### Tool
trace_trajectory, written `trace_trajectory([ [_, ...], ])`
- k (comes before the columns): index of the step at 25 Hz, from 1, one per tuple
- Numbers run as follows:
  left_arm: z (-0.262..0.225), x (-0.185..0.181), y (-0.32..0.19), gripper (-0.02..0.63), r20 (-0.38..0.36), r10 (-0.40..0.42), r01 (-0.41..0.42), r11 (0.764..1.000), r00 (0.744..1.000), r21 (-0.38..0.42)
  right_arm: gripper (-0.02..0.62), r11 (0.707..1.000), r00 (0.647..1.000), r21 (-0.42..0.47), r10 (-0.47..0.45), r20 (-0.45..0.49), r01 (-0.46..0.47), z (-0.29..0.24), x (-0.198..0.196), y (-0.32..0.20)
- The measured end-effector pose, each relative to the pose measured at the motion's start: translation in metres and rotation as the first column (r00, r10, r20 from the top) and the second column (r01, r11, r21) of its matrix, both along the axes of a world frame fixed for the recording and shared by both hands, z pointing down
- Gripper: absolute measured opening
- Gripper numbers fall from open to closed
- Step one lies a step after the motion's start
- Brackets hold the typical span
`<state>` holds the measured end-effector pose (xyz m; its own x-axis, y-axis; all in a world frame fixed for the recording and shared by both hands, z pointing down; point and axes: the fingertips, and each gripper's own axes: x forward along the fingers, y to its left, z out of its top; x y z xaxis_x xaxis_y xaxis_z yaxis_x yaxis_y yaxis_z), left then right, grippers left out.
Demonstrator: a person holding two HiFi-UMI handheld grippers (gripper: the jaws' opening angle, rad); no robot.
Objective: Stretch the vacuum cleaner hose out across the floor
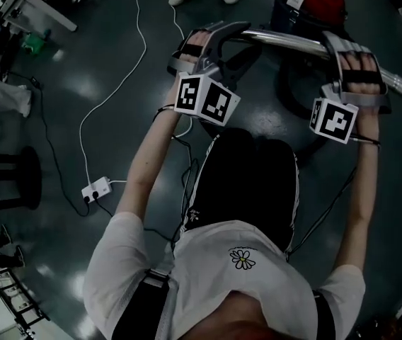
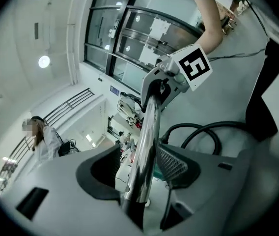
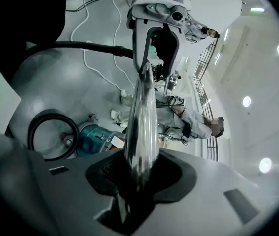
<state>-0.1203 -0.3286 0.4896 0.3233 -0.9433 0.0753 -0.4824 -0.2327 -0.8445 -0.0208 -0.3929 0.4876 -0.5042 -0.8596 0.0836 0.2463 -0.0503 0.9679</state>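
Dark glossy floor (image 1: 109, 34) lies open leftward. One shiny chrome vacuum tube (image 1: 286, 40): right gripper (image 3: 139, 167) clamps it, left gripper (image 2: 139, 164) gapes around it.

Glossy dark floor (image 1: 116, 69), power strip (image 1: 96, 189), tall windows (image 2: 125, 28)

1. A chrome tube (image 2: 147, 132) runs up between the left claw's (image 2: 138, 167) jaws, which stand apart: a gap shows on its left, and the right pad sits just beside it
2. Farther up, the right claw (image 2: 163, 85) clasps the tube
3. A black hose (image 2: 218, 124) loops at right
4. A person (image 2: 43, 140) stands at far left by a railing (image 2: 66, 109)
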Motion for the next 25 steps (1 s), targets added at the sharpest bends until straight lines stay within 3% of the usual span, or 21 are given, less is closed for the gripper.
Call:
trace_trajectory([
  [3,-0.002,-0.008,0.007,0.233,0.030,-0.006,0.008,0.999,1.000,-0.054,0.144,0.998,0.998,-0.024,-0.063,-0.001,0.063,-0.012,-0.018,0.012],
  [6,-0.007,-0.012,0.008,0.233,0.095,-0.055,0.056,0.998,0.994,0.000,0.144,0.988,0.989,0.046,-0.142,-0.052,0.144,-0.027,-0.044,0.041],
  [9,-0.016,-0.030,0.016,0.229,0.028,-0.125,0.125,0.992,0.992,-0.004,0.149,0.973,0.975,0.081,-0.208,-0.077,0.215,-0.040,-0.072,0.060],
  [10,-0.018,-0.037,0.019,0.225,0.003,-0.144,0.144,0.989,0.990,-0.012,0.170,0.969,0.972,0.081,-0.228,-0.055,0.232,-0.046,-0.079,0.063],
  [13,-0.026,-0.055,0.027,0.213,-0.052,-0.204,0.204,0.979,0.978,0.003,0.383,0.949,0.944,0.134,-0.304,0.128,0.287,-0.079,-0.093,0.071],
  [14,-0.031,-0.060,0.031,0.213,-0.073,-0.218,0.220,0.975,0.973,0.016,0.423,0.938,0.922,0.173,-0.331,0.200,0.299,-0.093,-0.096,0.075],
  [17,-0.046,-0.085,0.043,0.213,-0.139,-0.264,0.271,0.962,0.954,0.033,0.443,0.912,0.858,0.292,-0.382,0.344,0.289,-0.130,-0.092,0.088],
  [20,-0.046,-0.141,0.056,0.213,-0.206,-0.388,0.399,0.917,0.898,0.013,0.442,0.925,0.770,0.312,-0.360,0.527,0.218,-0.170,-0.051,0.088],
  [23,-0.026,-0.208,0.088,0.213,-0.265,-0.540,0.546,0.836,0.799,-0.058,0.442,0.955,0.656,0.211,-0.296,0.694,0.208,-0.184,-0.002,0.078],
  [25,-0.002,-0.248,0.115,0.213,-0.304,-0.626,0.620,0.774,0.718,-0.128,0.442,0.965,0.650,0.138,-0.251,0.717,0.221,-0.168,0.011,0.068],
])
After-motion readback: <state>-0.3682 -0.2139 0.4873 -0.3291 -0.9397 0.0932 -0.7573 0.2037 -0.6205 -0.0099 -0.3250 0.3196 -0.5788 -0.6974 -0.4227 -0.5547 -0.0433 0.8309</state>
